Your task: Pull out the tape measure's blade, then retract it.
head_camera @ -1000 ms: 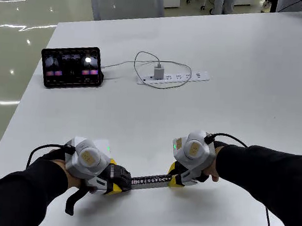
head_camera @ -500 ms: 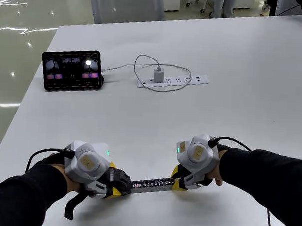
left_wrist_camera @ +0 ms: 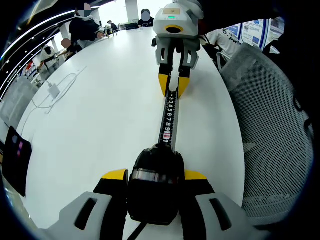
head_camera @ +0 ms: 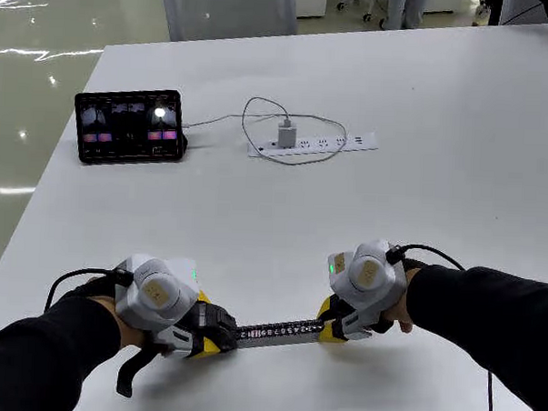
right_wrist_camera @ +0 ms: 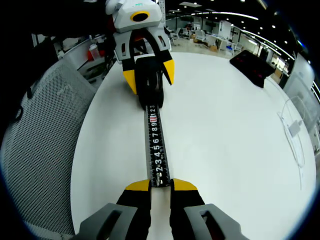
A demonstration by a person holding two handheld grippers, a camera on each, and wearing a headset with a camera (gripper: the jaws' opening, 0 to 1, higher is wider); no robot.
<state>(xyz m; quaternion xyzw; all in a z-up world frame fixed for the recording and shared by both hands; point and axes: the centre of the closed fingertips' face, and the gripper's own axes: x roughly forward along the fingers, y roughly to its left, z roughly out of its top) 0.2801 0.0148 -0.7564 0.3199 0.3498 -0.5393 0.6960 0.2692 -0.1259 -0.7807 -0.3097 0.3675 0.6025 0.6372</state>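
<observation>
My left gripper (head_camera: 205, 337) is shut on the black tape measure case (head_camera: 218, 328) near the table's front edge. Its black blade (head_camera: 278, 332), with white numerals, runs right to my right gripper (head_camera: 328, 329), which is shut on the blade's tip. In the left gripper view the case (left_wrist_camera: 154, 182) sits between my yellow-tipped jaws, and the blade (left_wrist_camera: 168, 120) stretches ahead to the right gripper (left_wrist_camera: 173, 88). From the right gripper view, the blade (right_wrist_camera: 155, 145) leads from my pinched tips (right_wrist_camera: 161, 186) to the case (right_wrist_camera: 149, 85) in the left gripper (right_wrist_camera: 149, 74).
A tablet (head_camera: 129, 125) with a lit screen stands at the back left. A white power strip (head_camera: 313, 143) with a charger and looped cable lies mid-table. The tape's black wrist strap (head_camera: 130, 377) hangs by my left hand. A grey mesh chair (left_wrist_camera: 270, 125) stands beside the table.
My right gripper has moved a little to the right with the blade's tip, so slightly more blade shows. The left gripper and case have stayed about where they were.
</observation>
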